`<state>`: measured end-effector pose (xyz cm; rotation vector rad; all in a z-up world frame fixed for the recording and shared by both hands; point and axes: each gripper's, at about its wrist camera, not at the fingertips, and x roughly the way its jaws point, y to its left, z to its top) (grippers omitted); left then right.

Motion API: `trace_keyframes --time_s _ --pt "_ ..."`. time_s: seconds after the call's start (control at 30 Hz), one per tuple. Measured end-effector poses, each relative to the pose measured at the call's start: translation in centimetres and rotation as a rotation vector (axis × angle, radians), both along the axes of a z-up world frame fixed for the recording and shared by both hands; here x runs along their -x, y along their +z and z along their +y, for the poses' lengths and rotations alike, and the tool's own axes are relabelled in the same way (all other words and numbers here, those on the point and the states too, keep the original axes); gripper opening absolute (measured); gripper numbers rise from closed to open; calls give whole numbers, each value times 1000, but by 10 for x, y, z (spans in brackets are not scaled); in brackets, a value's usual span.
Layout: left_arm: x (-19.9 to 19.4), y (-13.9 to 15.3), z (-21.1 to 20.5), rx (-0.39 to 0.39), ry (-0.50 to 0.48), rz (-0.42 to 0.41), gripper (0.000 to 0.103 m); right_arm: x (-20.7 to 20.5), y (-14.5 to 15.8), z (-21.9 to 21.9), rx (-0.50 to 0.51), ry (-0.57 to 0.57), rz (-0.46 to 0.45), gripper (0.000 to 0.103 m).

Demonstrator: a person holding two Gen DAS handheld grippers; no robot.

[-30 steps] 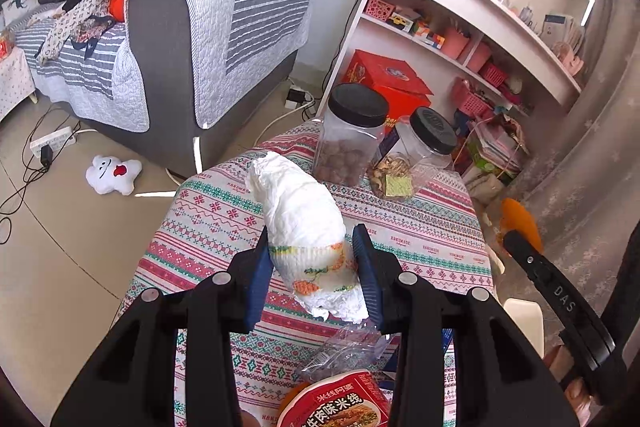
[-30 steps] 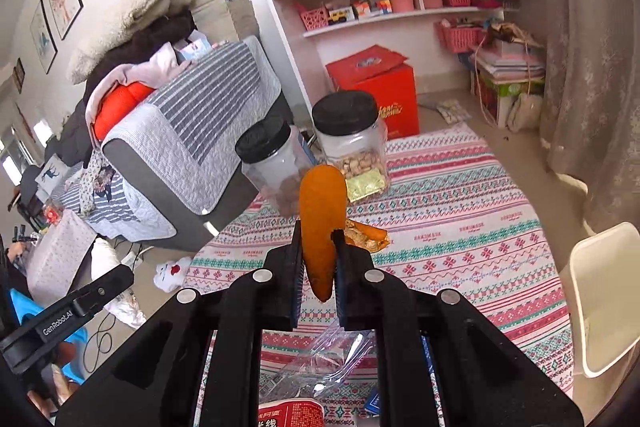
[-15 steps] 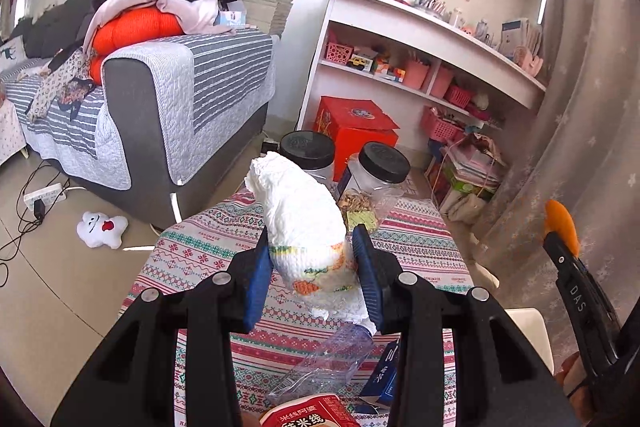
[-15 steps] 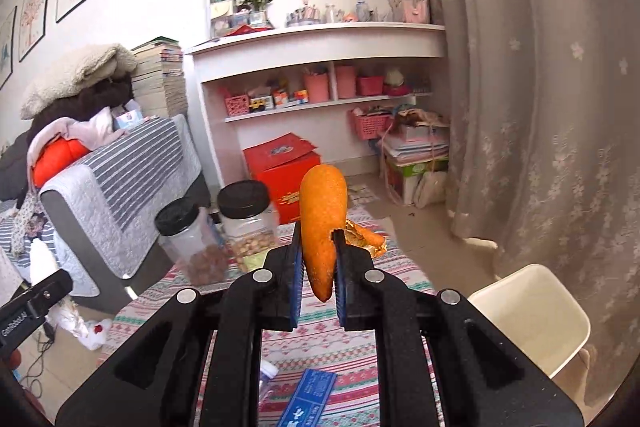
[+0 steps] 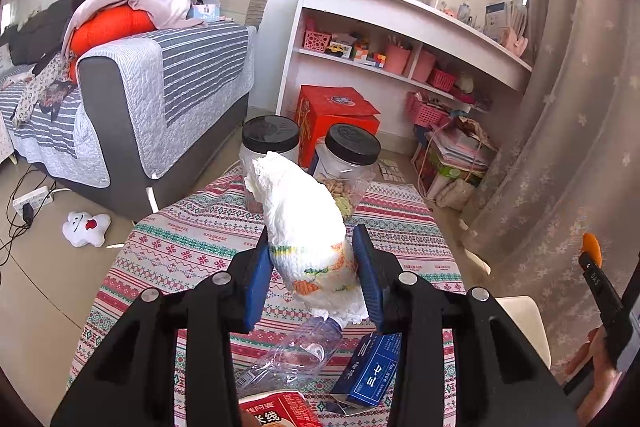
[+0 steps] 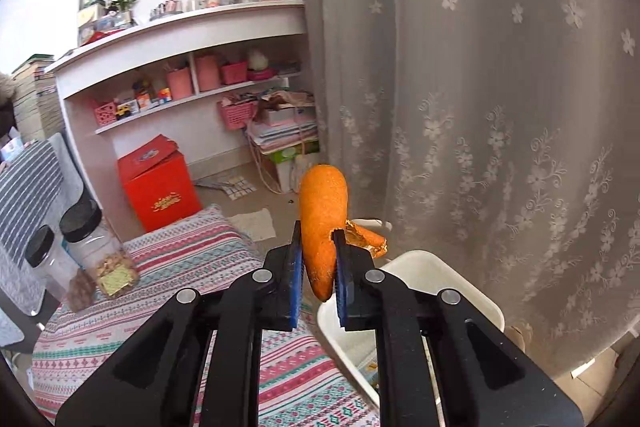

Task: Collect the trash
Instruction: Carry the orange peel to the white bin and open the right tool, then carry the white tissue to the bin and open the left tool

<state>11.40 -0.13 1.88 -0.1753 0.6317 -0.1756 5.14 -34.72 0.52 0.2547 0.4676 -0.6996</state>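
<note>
2 pieces of trash are in hand at once, 1 in each tool. the left gripper [image 5: 312,277] has its blue pads clamped on a rolled white diaper with an orange and green printed band [image 5: 306,223], which stands up out of the jaws and hangs above the round table under a red, green and white patterned cloth [image 5: 188,239]. the right gripper [image 6: 316,281] is pinched nearly together on an orange, carrot-shaped piece with a torn golden scrap at its side [image 6: 323,223], and it points past the table edge toward a cream plastic bin with rounded corners [image 6: 424,267] standing just beside the floral lace curtain [image 6: 500,107]. the step in hand looks like the carry to that bin, right side first. to do it well, bring the orange piece squarely over the open mouth before the jaws part, since its tip sits only near the near rim now; a release here could land on the rim or the cloth. keep the pinch firm until then, as the piece is narrow and tapered and could slip. the diaper is soft and bulky, so hold the left squeeze steady and keep it clear of the 2 clear plastic jars with black lids [image 5: 352,151] behind it. a crushed clear plastic bottle [image 5: 288,355], a blue carton [image 5: 372,371] and a red noodle cup [image 5: 276,409] lie on the cloth below, not yet collected.
</note>
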Motion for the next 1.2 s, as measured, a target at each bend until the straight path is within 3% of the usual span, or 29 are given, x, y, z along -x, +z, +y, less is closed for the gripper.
trace_keyframes --time_s 0.13,0.23,0.33,0.43,0.6,0.83,1.2 --pt "2 -3 -19 -16 -25 -1 39 8 -9 -37 -86 -54 25 19" --pt "4 -6 -34 -28 -50 2 40 15 -13 -57 -128 -91 28 63" --pt "8 -10 -50 -37 -81 8 40 24 -9 -71 -150 -100 8 67" --pt "14 -9 -67 -50 -110 -1 40 36 -2 -84 -155 -115 -23 79" --pt "25 2 -97 -44 -160 -25 40 56 8 -107 -188 -141 -77 85" --pt "33 18 -170 -52 -267 -35 40 83 21 -130 -150 -227 -132 96" --pt "53 45 -298 -60 -456 -69 40 125 33 -167 -166 -333 -200 96"
